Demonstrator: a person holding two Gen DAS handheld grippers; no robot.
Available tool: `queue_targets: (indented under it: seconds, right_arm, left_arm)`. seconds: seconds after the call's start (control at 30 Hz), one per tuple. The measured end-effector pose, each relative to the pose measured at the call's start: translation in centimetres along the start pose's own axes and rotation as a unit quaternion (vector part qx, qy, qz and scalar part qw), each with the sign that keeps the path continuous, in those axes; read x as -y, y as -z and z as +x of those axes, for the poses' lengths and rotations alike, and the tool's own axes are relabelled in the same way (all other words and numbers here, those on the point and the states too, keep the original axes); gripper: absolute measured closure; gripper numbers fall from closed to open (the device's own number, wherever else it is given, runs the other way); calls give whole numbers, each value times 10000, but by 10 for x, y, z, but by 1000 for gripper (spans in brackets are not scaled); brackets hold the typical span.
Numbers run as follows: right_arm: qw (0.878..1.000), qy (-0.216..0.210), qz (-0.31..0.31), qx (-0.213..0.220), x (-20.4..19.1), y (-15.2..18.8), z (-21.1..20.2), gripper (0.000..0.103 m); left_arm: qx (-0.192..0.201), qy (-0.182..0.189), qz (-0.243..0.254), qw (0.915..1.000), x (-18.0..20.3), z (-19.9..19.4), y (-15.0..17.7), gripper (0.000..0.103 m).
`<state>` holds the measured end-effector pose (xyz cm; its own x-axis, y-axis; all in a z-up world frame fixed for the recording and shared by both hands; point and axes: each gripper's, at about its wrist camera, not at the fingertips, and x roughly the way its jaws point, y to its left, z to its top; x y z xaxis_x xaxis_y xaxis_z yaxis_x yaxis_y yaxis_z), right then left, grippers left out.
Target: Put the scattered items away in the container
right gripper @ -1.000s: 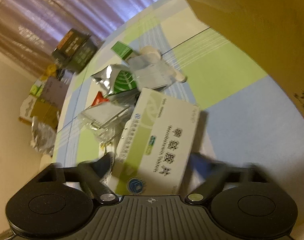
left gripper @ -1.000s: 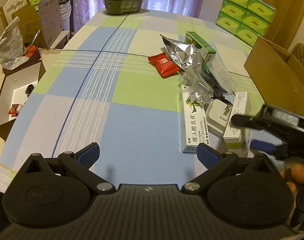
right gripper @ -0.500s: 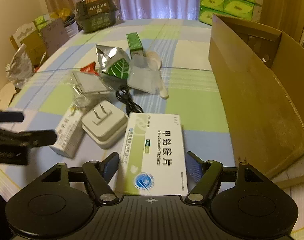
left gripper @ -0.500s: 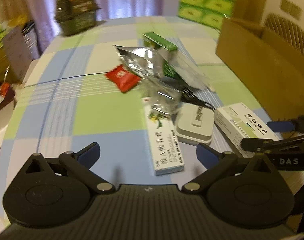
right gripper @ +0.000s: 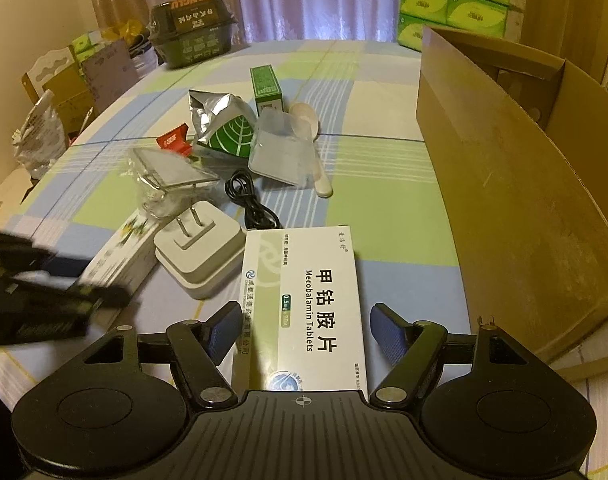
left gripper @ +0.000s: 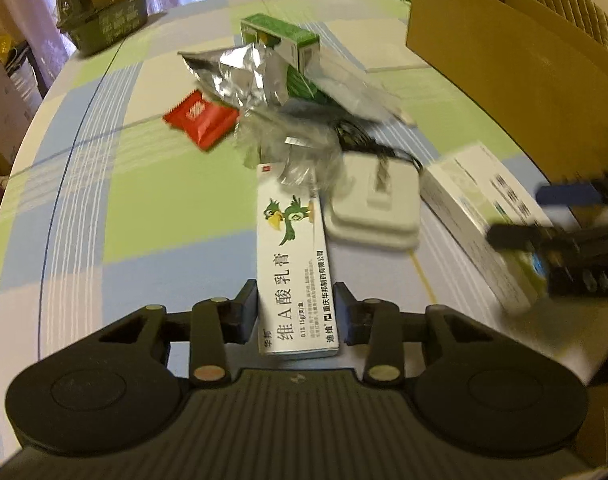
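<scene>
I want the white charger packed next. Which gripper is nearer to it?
Roughly equal. The charger sits between them: the left gripper straddles the ointment box on its left, the right gripper the tablet box on its right.

Left jaws now around ointment box (left gripper: 293,268)

Left claw (left gripper: 295,314) fingers nearly closed and low, right claw (right gripper: 304,330) fingers spread wide
</scene>
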<state>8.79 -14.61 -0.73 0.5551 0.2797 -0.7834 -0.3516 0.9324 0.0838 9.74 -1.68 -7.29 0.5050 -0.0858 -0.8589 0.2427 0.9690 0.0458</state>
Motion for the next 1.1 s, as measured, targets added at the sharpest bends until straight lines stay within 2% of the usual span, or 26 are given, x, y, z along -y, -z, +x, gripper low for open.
queue_targets:
  seconds: [0.03, 0.1, 0.13, 0.2, 0.5, 0.53, 0.57, 0.6, 0.67, 0.83, 1.1]
  right_arm:
    - [10000, -3, -15, 5, 0, 1, 0, 26]
    - [10000, 3, -78, -3, -2, 3, 0, 10]
    - [9999, 5, -112, 14, -3, 4, 0, 0]
    - [9999, -22, -159, 32, -5, 7, 1, 0]
    - [9998, 56, -199, -17, -7, 8, 12, 0]
    - [9998, 63, -193, -19, -7, 8, 13, 1]
    - [9998, 73, -192, -25, -7, 7, 13, 11]
    - [9997, 75, -205, -55, -7, 7, 15, 19]
    - [9996, 96, -219, -135, -7, 7, 17, 30]
    - [9994, 182, -268, -96, -7, 10, 12, 31]
    - [9988, 257, -261, 315, -8, 13, -28, 31]
  left_arm:
    - [-60, 3, 38, 10000, 2, -5, 6, 69]
    - [-106, 33, 70, 9999, 6, -14, 15, 69]
    - [-93, 50, 57, 9999, 6, -17, 18, 61]
    - [-23, 11, 42, 10000, 7, -19, 18, 51]
    - [152, -111, 82, 9998, 6, 1, -2, 54]
    - [130, -107, 78, 9998, 6, 4, -3, 56]
    - [102, -108, 73, 9999, 6, 6, -3, 60]
    - [73, -105, 75, 9999, 6, 8, -3, 69]
    - [38, -130, 77, 9999, 6, 7, -1, 69]
    - [-4, -117, 44, 9999, 6, -7, 11, 70]
    - [183, 27, -88, 9998, 12, -39, 16, 70]
